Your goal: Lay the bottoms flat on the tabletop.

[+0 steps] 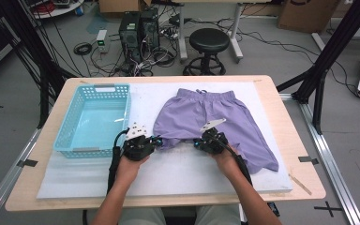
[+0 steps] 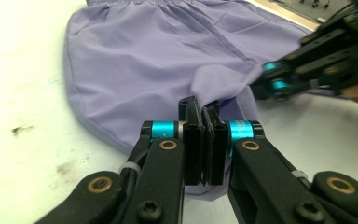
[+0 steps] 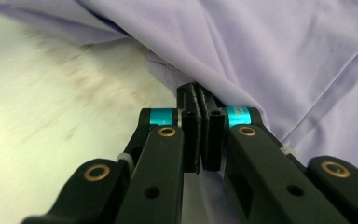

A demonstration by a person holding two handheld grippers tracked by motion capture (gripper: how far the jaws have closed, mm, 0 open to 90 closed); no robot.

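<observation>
a pair of lilac fabric shorts with a gathered elastic waistband (image 1: 215, 119) is laid flat on the white padded sheet (image 1: 178, 173) that covers the wooden tabletop (image 1: 304, 187), to the right of centre, with the waistband at the far side and the leg openings toward the near side. the left gripper (image 1: 155, 139) is held at the near left hem of the shorts; in the left gripper view its jaws are seen pressed together on a raised fold of the lilac fabric (image 2: 214, 88), which is pinched between the pads. the right gripper (image 1: 198, 142) is held just beside it to the right, at the crotch of the shorts; in the right gripper view its jaws are likewise closed on an edge of the cloth (image 3: 261, 56), which is drawn up over them. a light blue perforated plastic basket (image 1: 68, 136) is placed at the left of the sheet, well apart from the shorts.
</observation>
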